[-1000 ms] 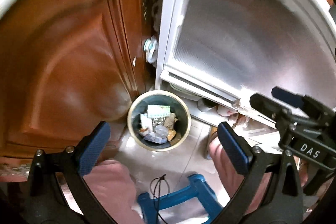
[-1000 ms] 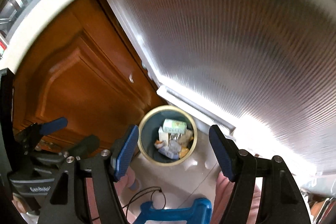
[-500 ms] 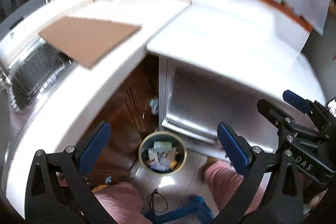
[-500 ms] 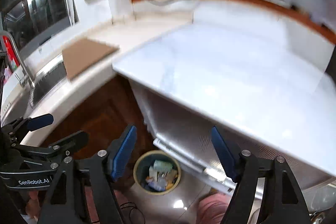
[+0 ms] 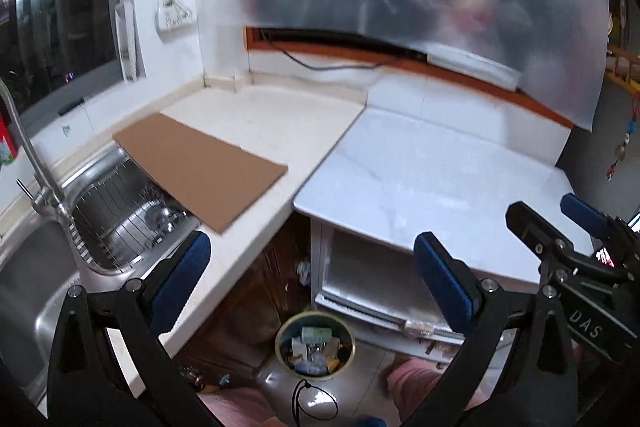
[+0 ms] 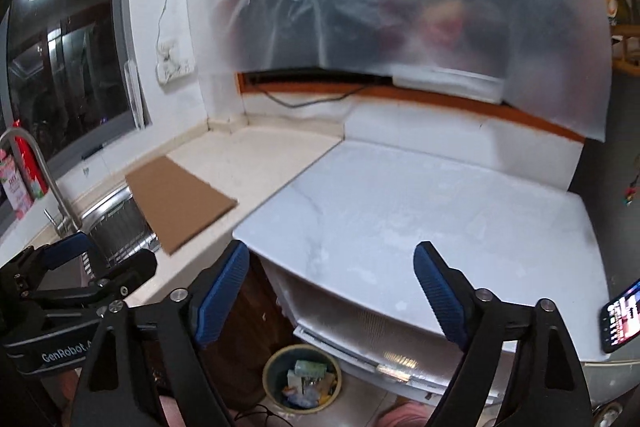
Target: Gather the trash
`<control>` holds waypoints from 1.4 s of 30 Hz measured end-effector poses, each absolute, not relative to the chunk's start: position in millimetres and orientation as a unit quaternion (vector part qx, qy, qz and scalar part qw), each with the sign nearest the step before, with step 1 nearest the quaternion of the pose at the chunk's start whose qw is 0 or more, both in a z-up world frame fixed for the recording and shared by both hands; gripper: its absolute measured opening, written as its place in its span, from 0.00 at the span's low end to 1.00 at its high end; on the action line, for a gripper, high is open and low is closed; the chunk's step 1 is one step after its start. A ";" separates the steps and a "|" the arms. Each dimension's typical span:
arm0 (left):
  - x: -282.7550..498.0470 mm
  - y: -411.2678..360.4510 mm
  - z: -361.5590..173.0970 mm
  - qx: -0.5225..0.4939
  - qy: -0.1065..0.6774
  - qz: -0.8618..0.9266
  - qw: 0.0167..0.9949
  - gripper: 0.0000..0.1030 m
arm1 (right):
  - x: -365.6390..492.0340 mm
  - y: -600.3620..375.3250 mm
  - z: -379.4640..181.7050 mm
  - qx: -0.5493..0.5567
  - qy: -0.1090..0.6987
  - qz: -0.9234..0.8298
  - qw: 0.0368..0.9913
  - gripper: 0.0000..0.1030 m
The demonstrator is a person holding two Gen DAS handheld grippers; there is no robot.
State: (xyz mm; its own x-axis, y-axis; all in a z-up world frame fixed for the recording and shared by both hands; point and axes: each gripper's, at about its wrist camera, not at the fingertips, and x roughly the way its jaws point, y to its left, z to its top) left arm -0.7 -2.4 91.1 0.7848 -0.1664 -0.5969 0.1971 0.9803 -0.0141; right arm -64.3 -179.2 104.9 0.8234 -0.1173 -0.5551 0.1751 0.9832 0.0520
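Left wrist view is showing the trash bin [image 5: 315, 349] sitting on the floor, low between the brown cupboard and the white cabinet, with scraps inside it. No loose trash is lying on the white surface [image 5: 420, 183]; only a brown board [image 5: 196, 167] is resting by the sink [image 5: 120, 215]. Looking slowly over the surface for more trash seems the best thing to do now. The left gripper [image 5: 308, 281] is pointing forward and a bit down, jaws wide apart and holding nothing. The right gripper [image 6: 332, 293] is tilting the same way beside it, its jaws opening wider, empty too.
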 end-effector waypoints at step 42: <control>-5.1 4.7 107.2 0.026 0.290 -0.087 0.953 0.98 | -77.8 -174.9 127.4 0.063 0.274 -0.076 0.957 0.86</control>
